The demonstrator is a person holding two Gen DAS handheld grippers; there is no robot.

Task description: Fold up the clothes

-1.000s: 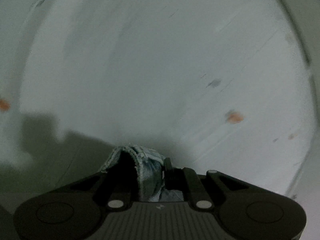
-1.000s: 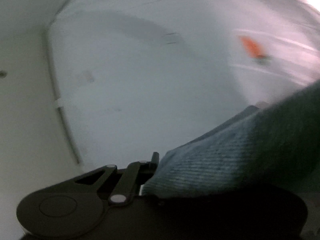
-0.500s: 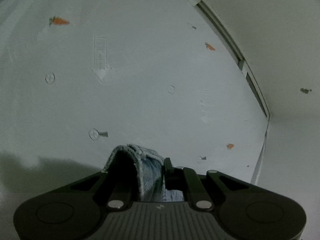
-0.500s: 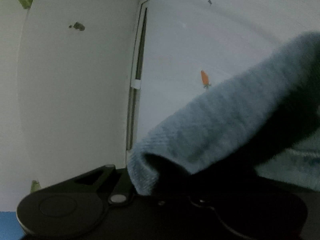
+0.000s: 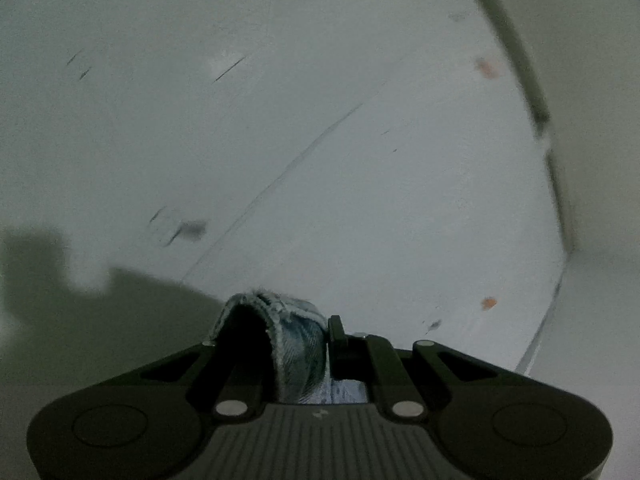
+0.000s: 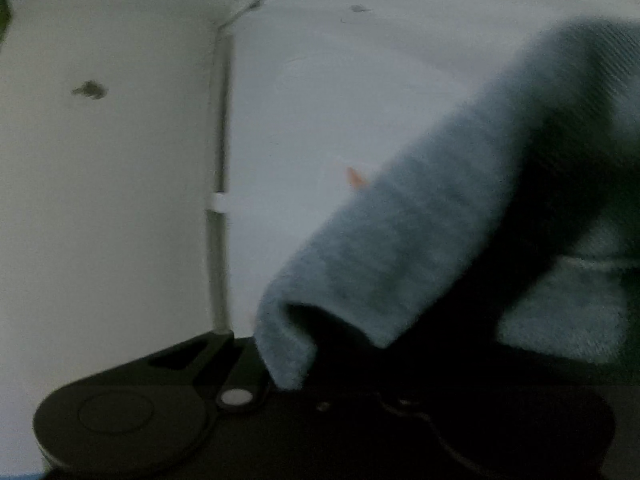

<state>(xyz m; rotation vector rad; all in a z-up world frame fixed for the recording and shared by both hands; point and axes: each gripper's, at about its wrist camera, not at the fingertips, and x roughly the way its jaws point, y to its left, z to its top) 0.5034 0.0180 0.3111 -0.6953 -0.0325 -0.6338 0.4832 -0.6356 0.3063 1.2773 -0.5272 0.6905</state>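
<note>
Both grippers hold the same blue denim garment, so the step in hand looks like the lift before a fold. The left gripper has its jaws nearly together, pinching a frayed denim edge that arches up over the left jaw and runs down between the two. The right gripper is mostly buried: a thick roll of the denim garment drapes across its front and off to the right of the jaws, and only the left finger linkage shows; the jaws read as closed down on the cloth, though the pinch itself is out of sight. Ahead of both stands a white panel dotted with small orange carrot marks, meeting a plain wall at a corner seam. Next, I judge, the two held edges must be carried level and laid over so that they meet squarely, keeping the cloth taut. No table or folding surface shows in either view, nor the hanging body of the garment, so its kind and how much is already folded cannot be told; motion blur smears the left view.
</note>
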